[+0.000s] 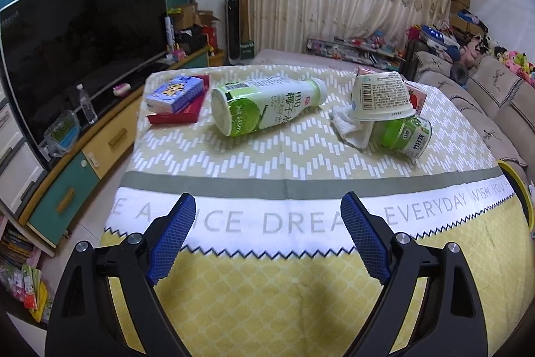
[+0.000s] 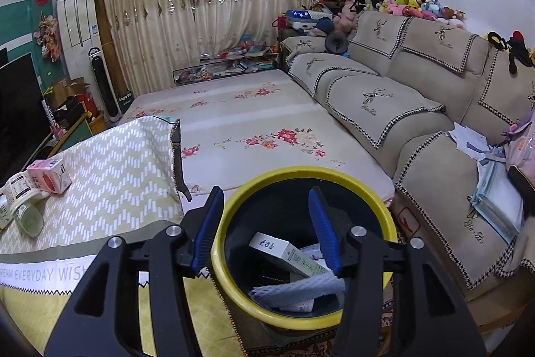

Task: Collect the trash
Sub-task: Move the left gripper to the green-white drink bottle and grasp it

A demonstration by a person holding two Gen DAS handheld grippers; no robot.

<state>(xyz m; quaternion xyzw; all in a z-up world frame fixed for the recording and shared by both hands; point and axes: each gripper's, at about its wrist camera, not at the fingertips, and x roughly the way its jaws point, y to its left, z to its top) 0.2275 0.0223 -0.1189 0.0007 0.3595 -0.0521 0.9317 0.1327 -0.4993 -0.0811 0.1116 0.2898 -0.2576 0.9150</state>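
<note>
Table: covered by a yellow patterned tablecloth [image 1: 267, 283] printed with grey lettering.
Bin: yellow-rimmed trash bin [image 2: 384, 206] beside the table's edge, holding a white carton [image 2: 284, 251] and a grey foam sleeve [image 2: 297, 288].
Bottle: green-and-white drink bottle [image 1: 264, 109] lying on its side mid-table.
Cup: white tub [image 1: 381, 99] upturned over a green can [image 1: 406, 134] and a white crumpled tissue [image 1: 349, 124].
Left gripper [image 1: 267, 206]: fingers wide, nothing between, above the near cloth.
Right gripper [image 2: 265, 193]: fingers apart and empty, over the bin.
</note>
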